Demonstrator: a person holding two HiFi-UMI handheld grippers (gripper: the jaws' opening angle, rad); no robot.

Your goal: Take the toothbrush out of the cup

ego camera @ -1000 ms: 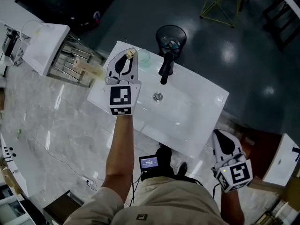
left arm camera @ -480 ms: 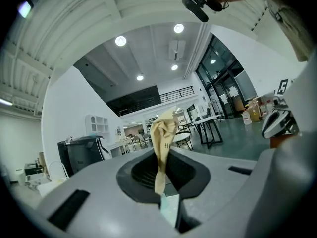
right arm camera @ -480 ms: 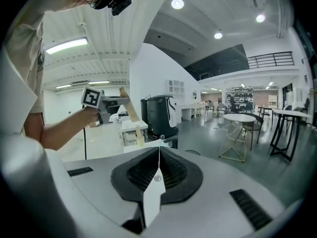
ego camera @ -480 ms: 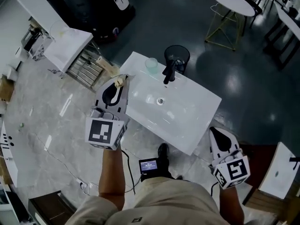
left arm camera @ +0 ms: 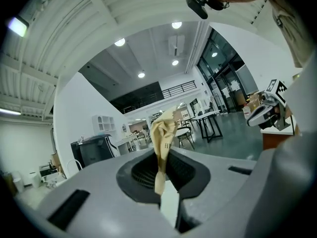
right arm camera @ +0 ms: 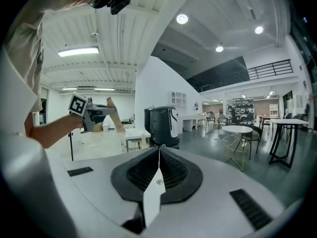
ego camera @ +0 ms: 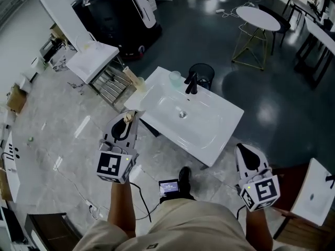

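Jutting from left claw (ego camera: 128,119): toothbrush (left arm camera: 164,135)

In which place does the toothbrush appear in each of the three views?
Head view: toothbrush left of centre, in the left gripper.
Left gripper view: centre, upright between the jaws.
Right gripper view: left, small, below the marker cube.
Shared landmark: the dark machine with white panel.

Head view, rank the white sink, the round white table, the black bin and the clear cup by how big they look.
1. white sink
2. round white table, though it stands farther off, so it may be bigger than it looks
3. black bin
4. clear cup
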